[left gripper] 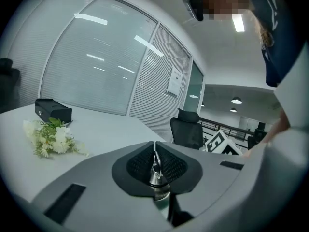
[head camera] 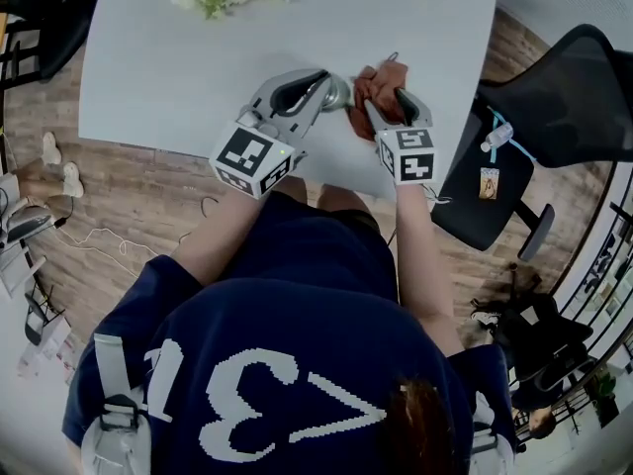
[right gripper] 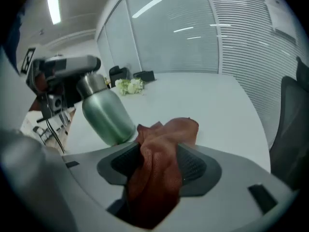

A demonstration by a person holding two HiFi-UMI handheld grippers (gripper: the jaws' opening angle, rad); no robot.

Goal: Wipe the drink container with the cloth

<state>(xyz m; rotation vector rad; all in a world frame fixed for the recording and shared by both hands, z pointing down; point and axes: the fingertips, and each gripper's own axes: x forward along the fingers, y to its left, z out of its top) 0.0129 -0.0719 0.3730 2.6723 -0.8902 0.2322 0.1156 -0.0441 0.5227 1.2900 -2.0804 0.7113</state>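
The drink container (right gripper: 106,112) is a pale green metal bottle with a silver neck and cap. It leans at a tilt left of centre in the right gripper view. The loop on its cap is pinched between the closed jaws of the left hand-held gripper (left gripper: 154,153). Just beside its base, the rust-red cloth (right gripper: 161,170) lies crumpled on the white counter (right gripper: 217,105), bunched between the parted jaws of the right hand-held gripper (right gripper: 159,149).
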